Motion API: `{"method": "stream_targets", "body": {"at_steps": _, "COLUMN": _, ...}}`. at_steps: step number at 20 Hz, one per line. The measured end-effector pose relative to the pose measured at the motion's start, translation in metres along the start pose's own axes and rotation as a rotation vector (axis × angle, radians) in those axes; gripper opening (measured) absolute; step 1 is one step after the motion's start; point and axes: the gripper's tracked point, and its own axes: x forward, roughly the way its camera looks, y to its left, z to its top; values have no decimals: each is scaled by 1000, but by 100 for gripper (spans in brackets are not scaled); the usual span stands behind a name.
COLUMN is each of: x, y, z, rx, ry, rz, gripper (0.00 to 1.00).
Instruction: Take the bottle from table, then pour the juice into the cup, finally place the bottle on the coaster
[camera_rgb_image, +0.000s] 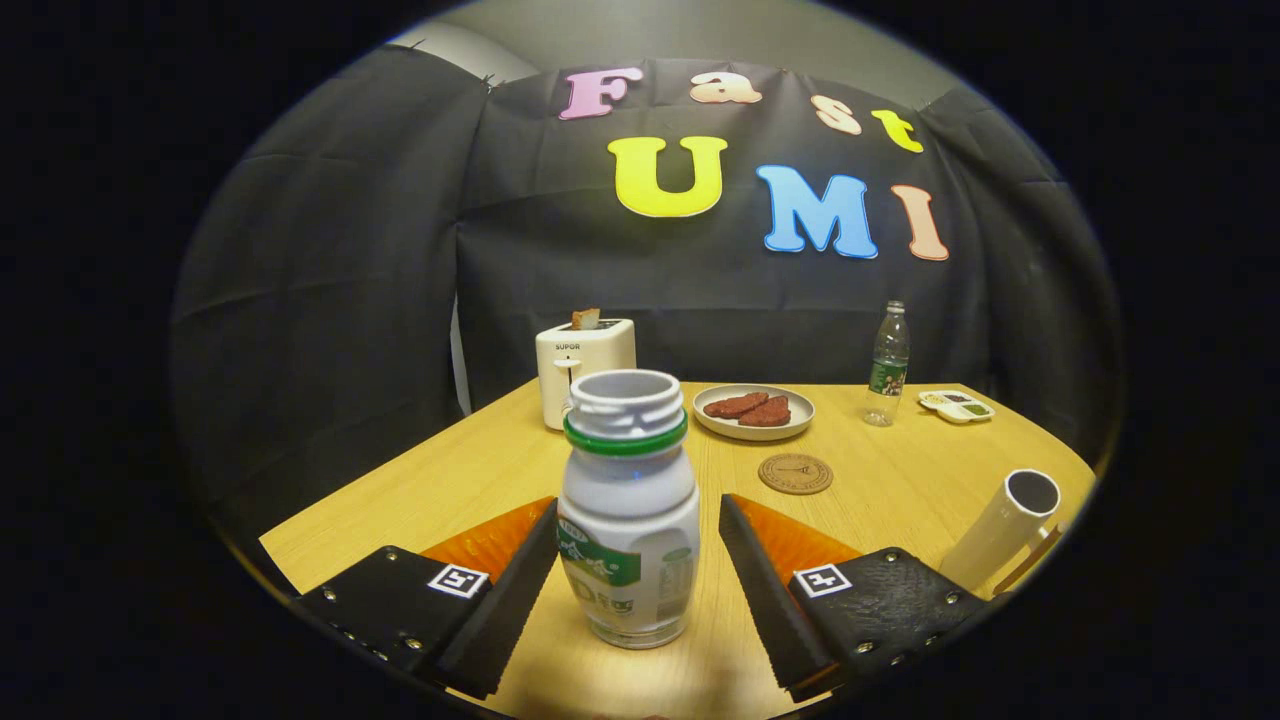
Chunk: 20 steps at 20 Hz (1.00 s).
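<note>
Standing between spread jaws, bottle (629, 510) — uncapped, untouched

The single camera rode on the claw (638, 560) and looked forward along its two fingers, which spread apart at the base of the view. It sat low, just above the worktop (900, 480), facing slightly downward across it toward the cloth wall (350, 280) beyond. It was very near the bottle (628, 510) standing between the fingers, touching neither. The fisheye lens took in the whole far worktop, from the toaster (583, 365) beyond the fingers to the cup (1005, 525) beside the right-hand one.
</note>
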Motion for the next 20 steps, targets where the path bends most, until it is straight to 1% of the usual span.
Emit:
{"method": "stream_targets", "body": {"at_steps": 8, "x": 5, "y": 4, "z": -35, "rx": 2, "ry": 89, "rz": 9, "gripper": 96}}
{"method": "stream_targets", "body": {"at_steps": 14, "x": 6, "y": 3, "z": -47, "rx": -24, "ry": 116, "rz": -4, "gripper": 96}}
{"method": "stream_targets", "body": {"at_steps": 17, "x": 7, "y": 2, "z": -47, "rx": -11, "ry": 114, "rz": -2, "gripper": 88}}
{"method": "stream_targets", "body": {"at_steps": 18, "x": 9, "y": 4, "z": -48, "rx": -6, "ry": 111, "rz": 5, "gripper": 89}}
{"method": "stream_targets", "body": {"at_steps": 19, "x": 12, "y": 5, "z": -47, "rx": -8, "ry": 108, "rz": 1, "gripper": 81}}
{"method": "stream_targets", "body": {"at_steps": 20, "x": 7, "y": 4, "z": -47, "rx": -6, "ry": 109, "rz": 5, "gripper": 79}}
